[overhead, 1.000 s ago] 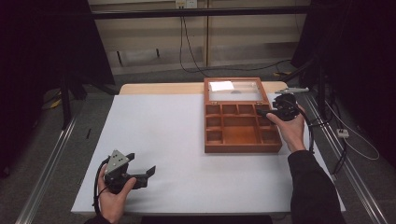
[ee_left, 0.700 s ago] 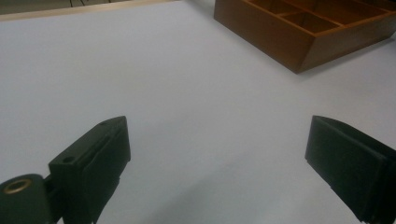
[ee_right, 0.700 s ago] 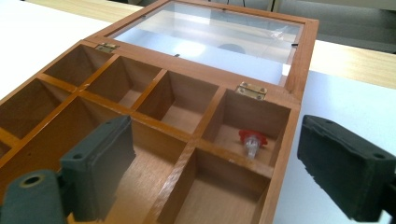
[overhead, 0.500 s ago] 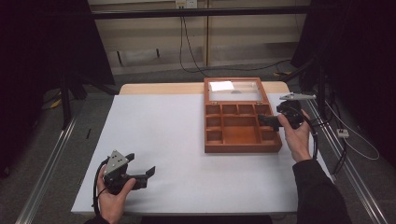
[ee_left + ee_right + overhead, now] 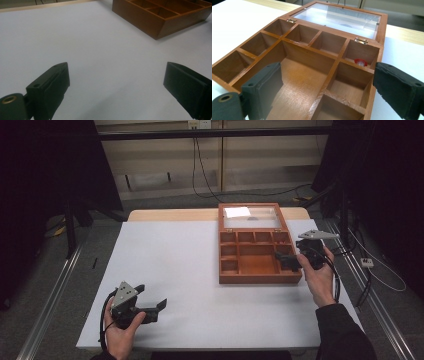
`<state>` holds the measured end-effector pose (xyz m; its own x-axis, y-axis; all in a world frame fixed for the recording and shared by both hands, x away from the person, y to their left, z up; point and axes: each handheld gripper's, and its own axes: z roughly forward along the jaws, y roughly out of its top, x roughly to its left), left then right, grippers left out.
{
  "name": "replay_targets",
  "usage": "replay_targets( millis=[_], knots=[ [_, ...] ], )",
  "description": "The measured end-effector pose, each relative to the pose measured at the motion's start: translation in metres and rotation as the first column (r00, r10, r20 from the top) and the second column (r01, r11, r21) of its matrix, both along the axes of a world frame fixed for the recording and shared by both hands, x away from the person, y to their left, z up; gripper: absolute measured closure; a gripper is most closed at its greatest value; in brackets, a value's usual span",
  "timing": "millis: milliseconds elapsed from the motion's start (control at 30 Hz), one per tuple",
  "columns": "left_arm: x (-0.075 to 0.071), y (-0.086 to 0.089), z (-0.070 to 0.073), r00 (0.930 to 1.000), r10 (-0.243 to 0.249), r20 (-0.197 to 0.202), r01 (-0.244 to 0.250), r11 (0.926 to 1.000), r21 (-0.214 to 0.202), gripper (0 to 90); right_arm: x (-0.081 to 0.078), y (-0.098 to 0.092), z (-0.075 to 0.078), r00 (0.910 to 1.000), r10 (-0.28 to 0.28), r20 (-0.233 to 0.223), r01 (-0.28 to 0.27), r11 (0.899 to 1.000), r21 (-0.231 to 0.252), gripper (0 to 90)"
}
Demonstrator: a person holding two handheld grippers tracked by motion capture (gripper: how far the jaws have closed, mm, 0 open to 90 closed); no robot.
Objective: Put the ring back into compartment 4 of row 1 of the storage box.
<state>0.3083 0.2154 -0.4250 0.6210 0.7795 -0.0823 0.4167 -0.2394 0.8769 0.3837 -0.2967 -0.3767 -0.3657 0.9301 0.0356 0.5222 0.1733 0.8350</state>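
- The white table lies bare under my left gripper, whose jaws stand wide and hold nothing.
- The wooden box sits just ahead of my right gripper, lid laid back flat. I judge it stiff and fairly heavy; its glass-paned lid looks fragile, so I'd grip a side wall.
- The right gripper's jaws have just been opening and grip nothing.
- A small red cap lies in the compartment ahead-right of that gripper; likely light and slippery. The partitions crowd it.
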Motion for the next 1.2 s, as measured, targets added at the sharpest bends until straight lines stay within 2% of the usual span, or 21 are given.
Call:
replay_targets(
  millis=[133,433,767,1200],
  knots=[
    [0.000,-0.001,0.000,1.0000,0.001,0.000,-0.001,1.0000,0.001,6.7,-0.010,0.003,0.001,0.9999,0.006,0.015,-0.007,1.000,0.013,8.3],
    [0.000,0.000,0.001,1.0000,0.000,0.002,0.000,1.0000,0.001,6.7,-0.028,0.009,-0.001,0.9992,0.019,0.035,-0.019,1.000,0.007,8.2],
    [-0.001,0.000,0.001,1.0000,0.001,0.002,-0.001,1.0000,0.000,6.7,-0.048,0.009,-0.012,0.9994,0.020,0.027,-0.020,1.000,0.003,8.2],
    [-0.001,0.000,0.001,1.0000,0.004,0.002,-0.004,1.0000,-0.005,6.7,-0.071,0.006,-0.016,0.9992,0.014,0.036,-0.014,1.000,0.007,8.0]
  ],
)
